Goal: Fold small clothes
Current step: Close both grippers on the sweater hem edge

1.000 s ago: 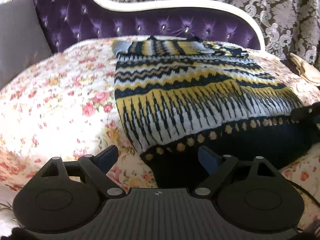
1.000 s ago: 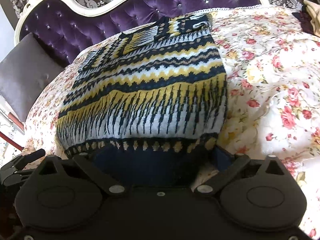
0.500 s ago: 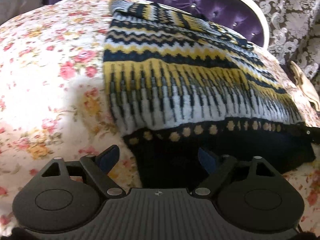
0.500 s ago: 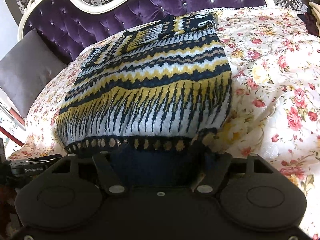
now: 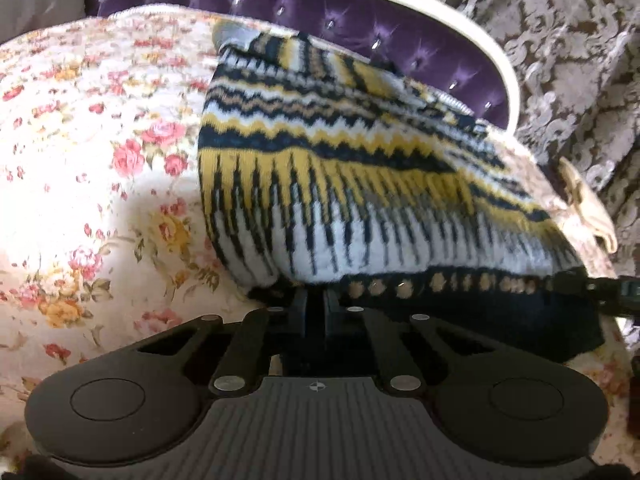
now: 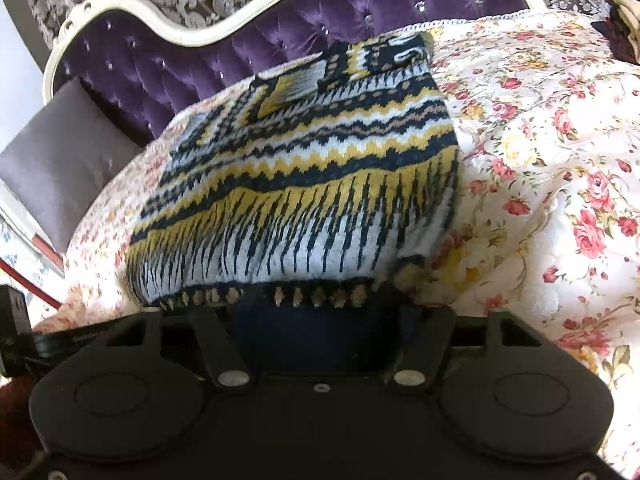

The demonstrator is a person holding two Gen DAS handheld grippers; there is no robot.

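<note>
A knitted sweater (image 5: 360, 184) (image 6: 304, 208) with yellow, white and navy zigzag bands lies flat on a floral bedspread (image 5: 100, 160), its dark navy hem towards me. My left gripper (image 5: 316, 304) is shut on the hem's near left corner, and the knit bunches up over its fingers. My right gripper (image 6: 320, 320) is at the hem's right corner. Its jaws are closing with the navy hem between them, a clear width of cloth still spanning the gap. Each gripper shows at the edge of the other's view: the right gripper (image 5: 600, 288) and the left gripper (image 6: 24, 332).
A purple tufted headboard (image 6: 280, 28) with a cream frame rises behind the sweater. A grey cushion (image 6: 60, 160) leans at the far left. A beige cloth item (image 5: 588, 204) lies at the bed's right edge. Patterned curtains (image 5: 560, 40) hang behind.
My left gripper moved in over the hem corner and went from open to shut on it. My right gripper's fingers have narrowed around the hem while staying in place.
</note>
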